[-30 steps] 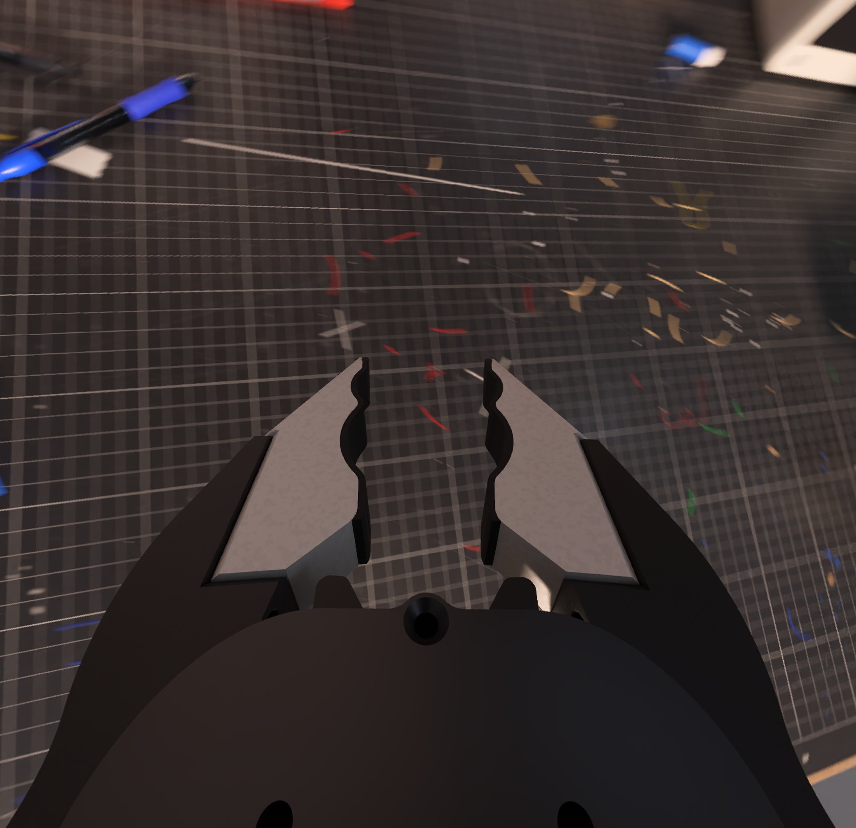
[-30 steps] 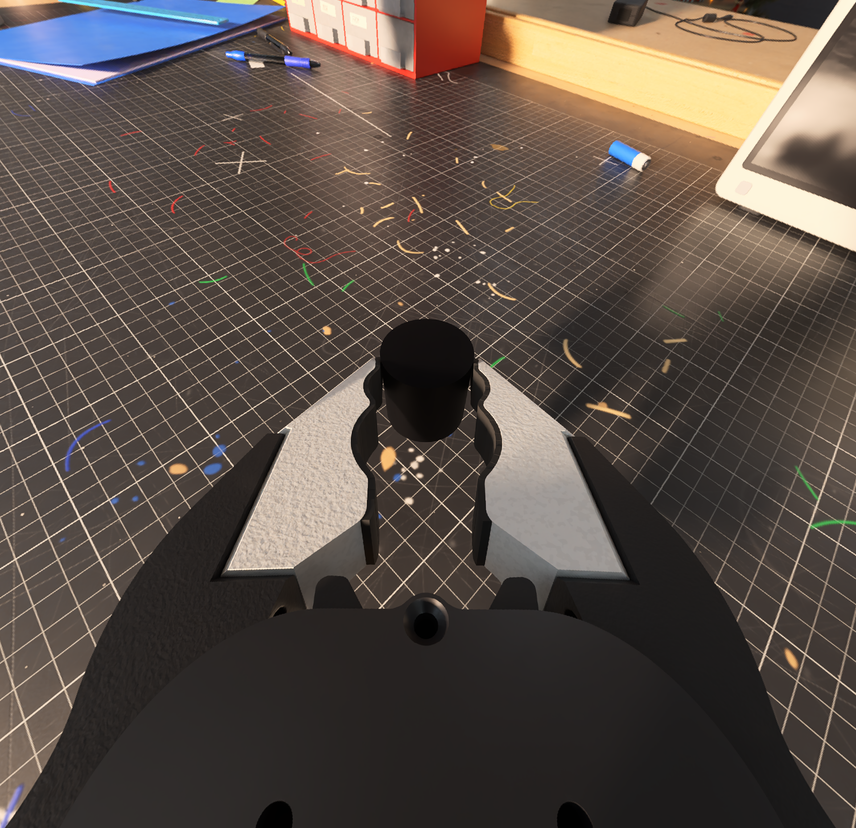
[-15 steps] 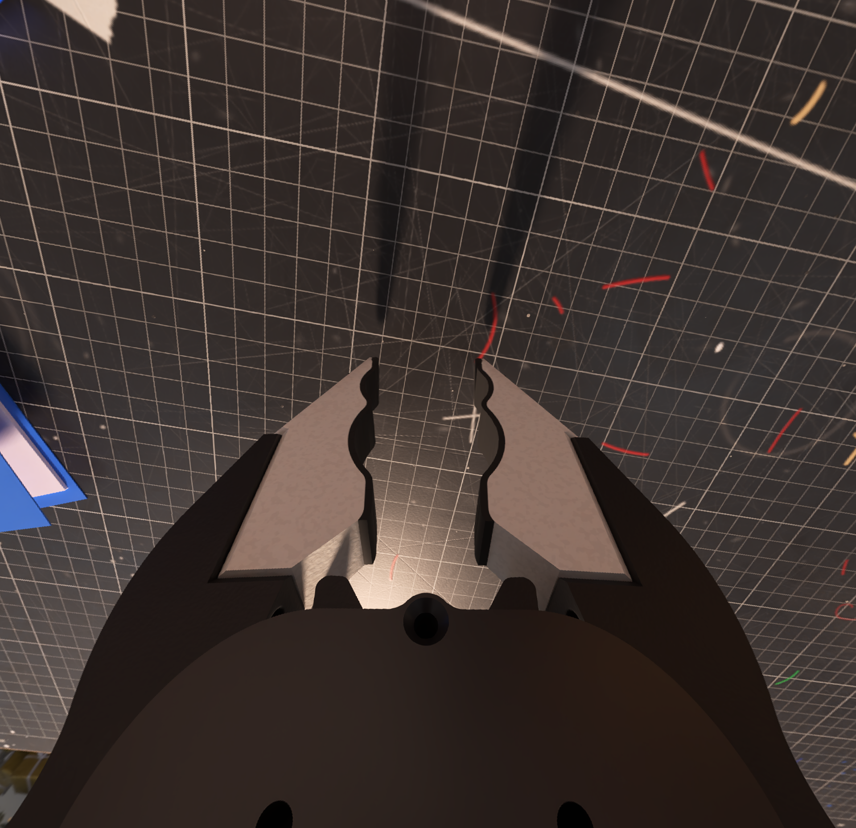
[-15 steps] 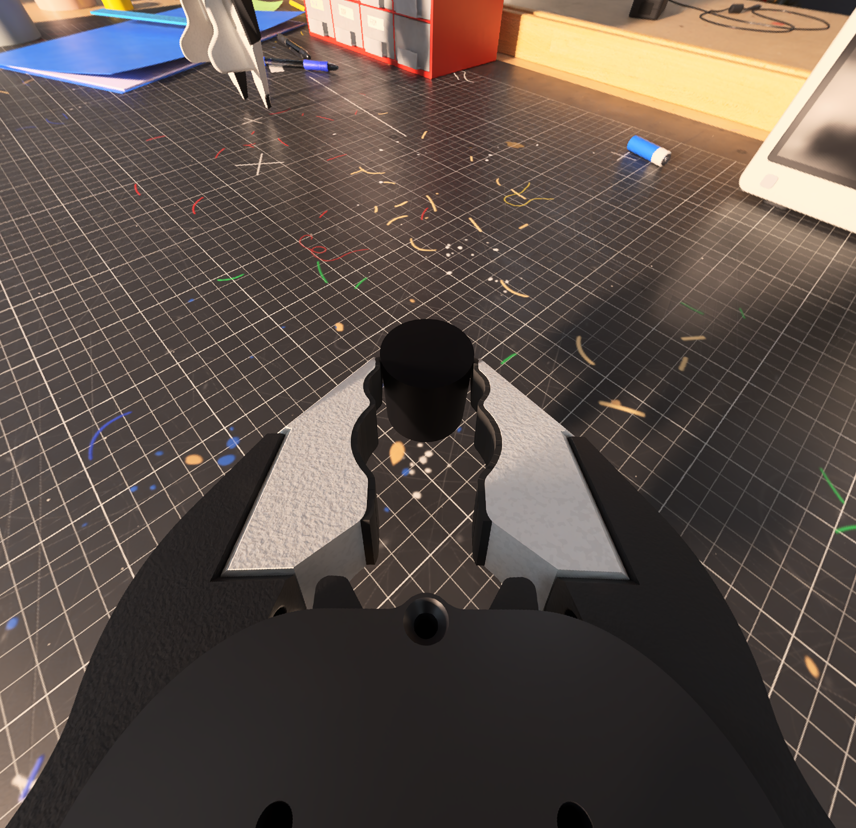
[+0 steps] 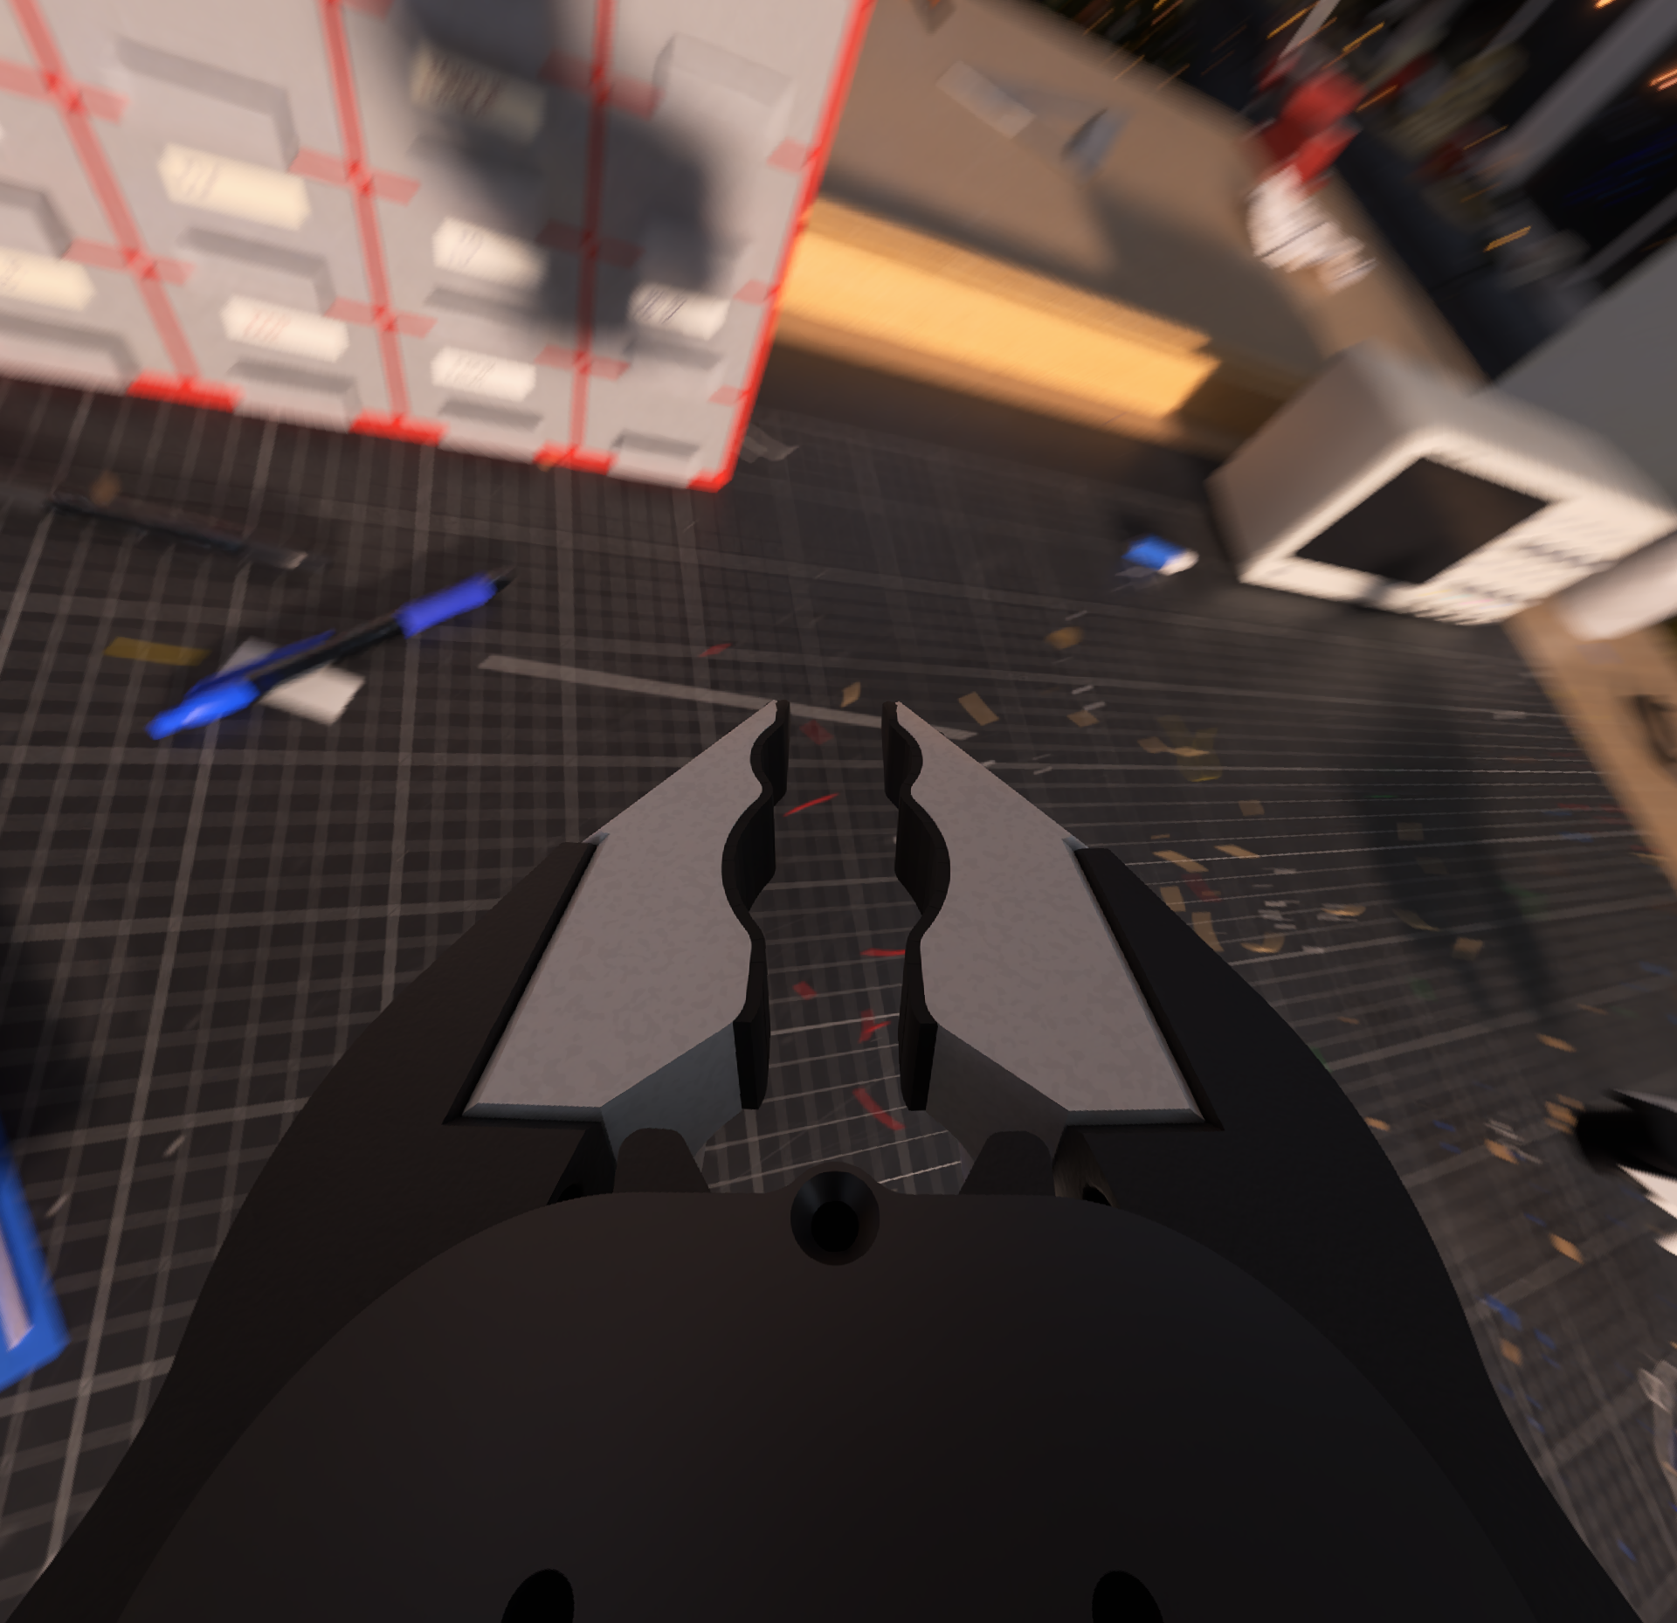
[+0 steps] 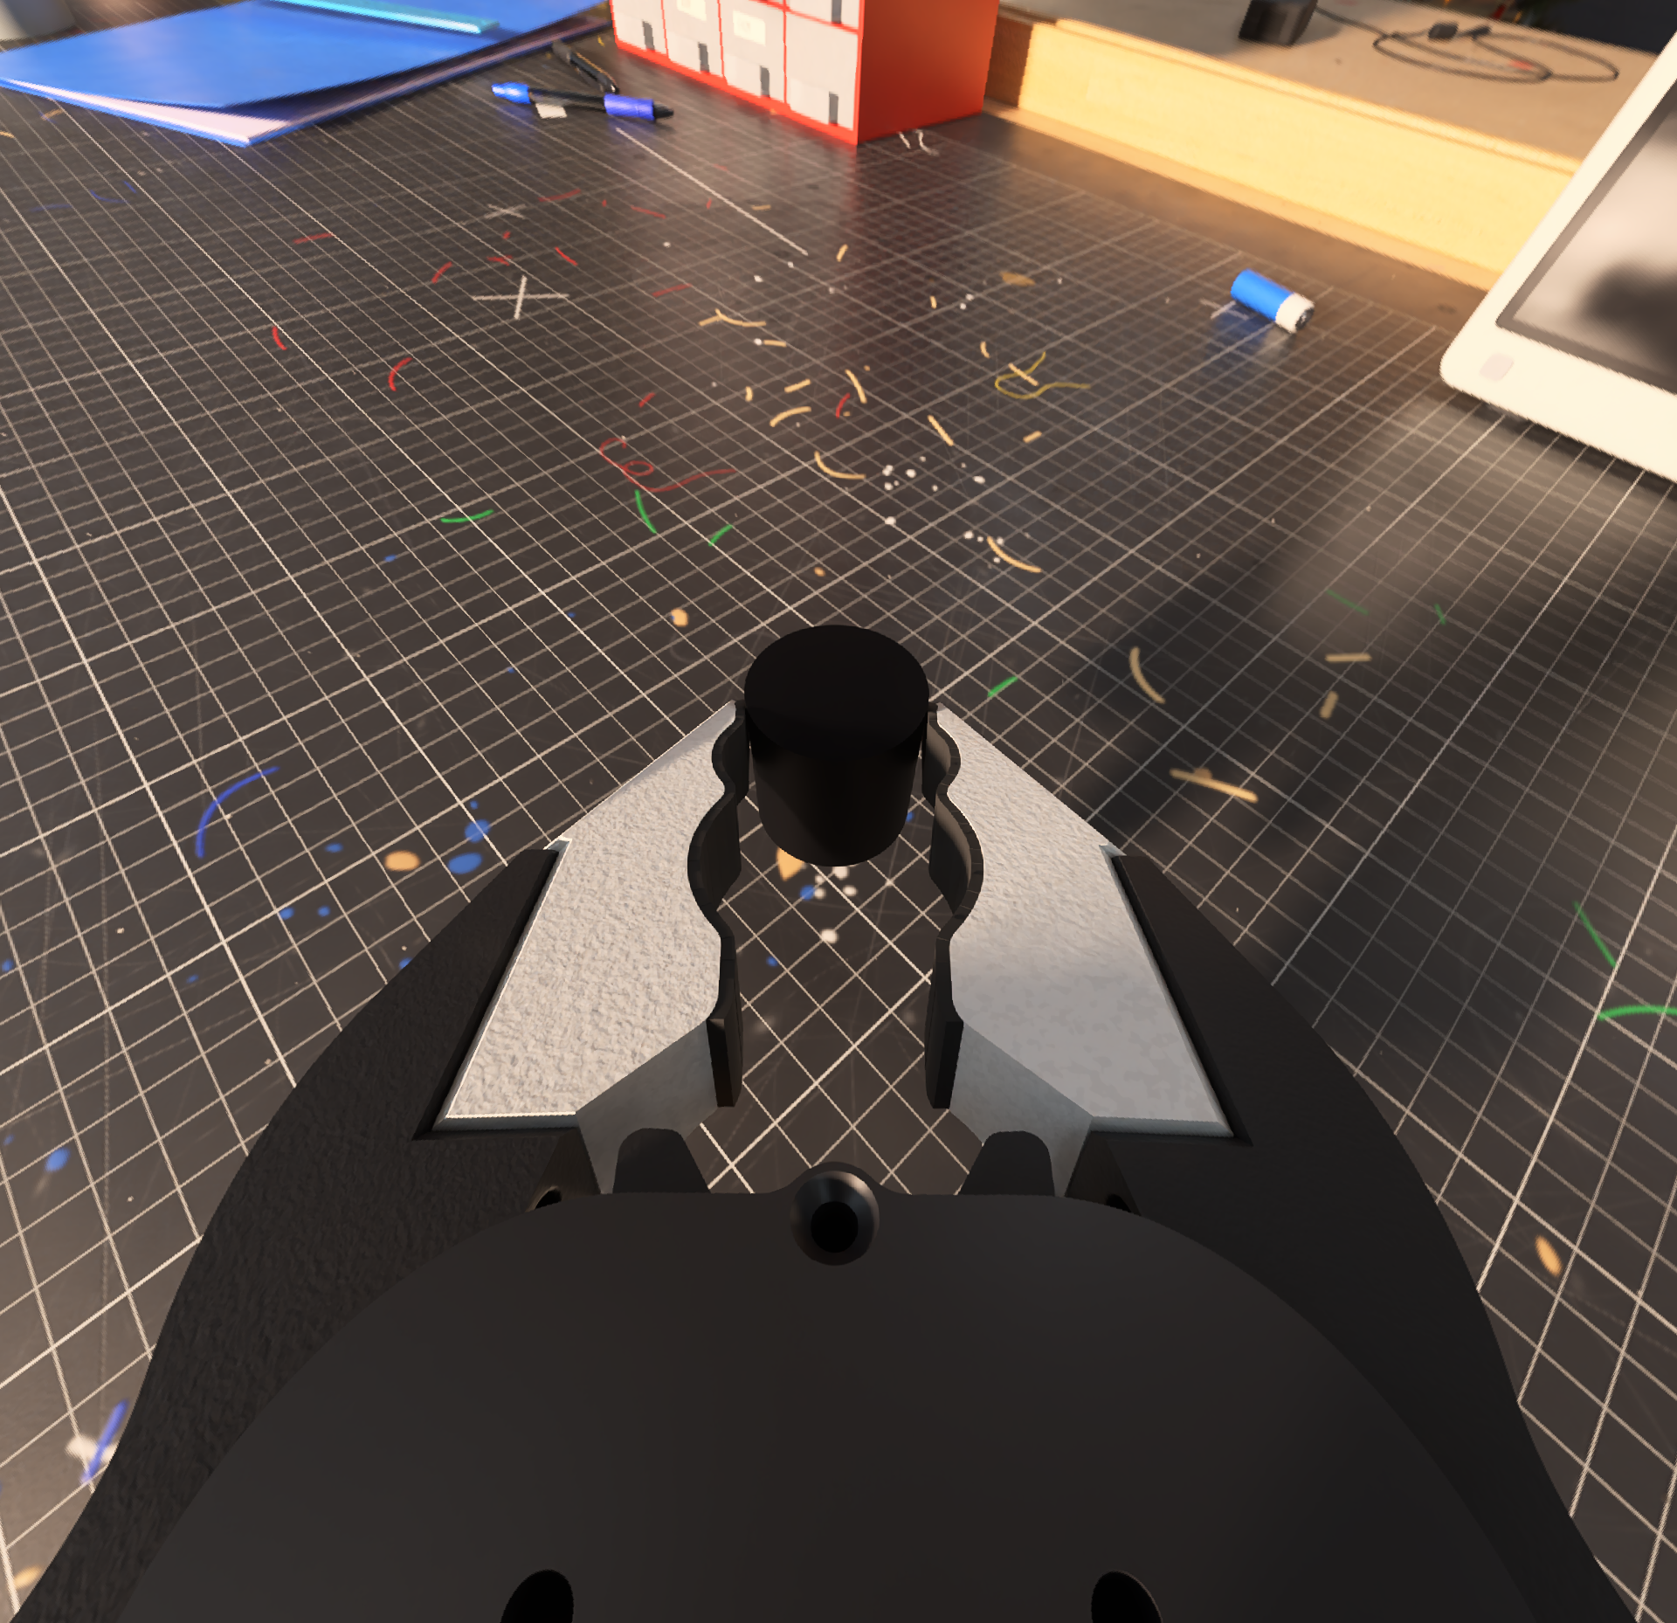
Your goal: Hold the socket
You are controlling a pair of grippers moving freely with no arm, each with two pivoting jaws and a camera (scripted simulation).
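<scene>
Black socket (image 6: 835, 744) clamped at right gripper (image 6: 835, 717) tips, above the cutting mat (image 6: 363, 581).
Left gripper (image 5: 837, 717) part-open, empty, near red drawer cabinet (image 5: 408, 200).

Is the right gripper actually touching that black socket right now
Touching. In the right wrist view, both fingertips of the right gripper press against opposite sides of the black socket, with no gap showing on either side.

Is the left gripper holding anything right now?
No, the left gripper is empty: only the gridded cutting mat shows through the gap between its jaws.
</scene>
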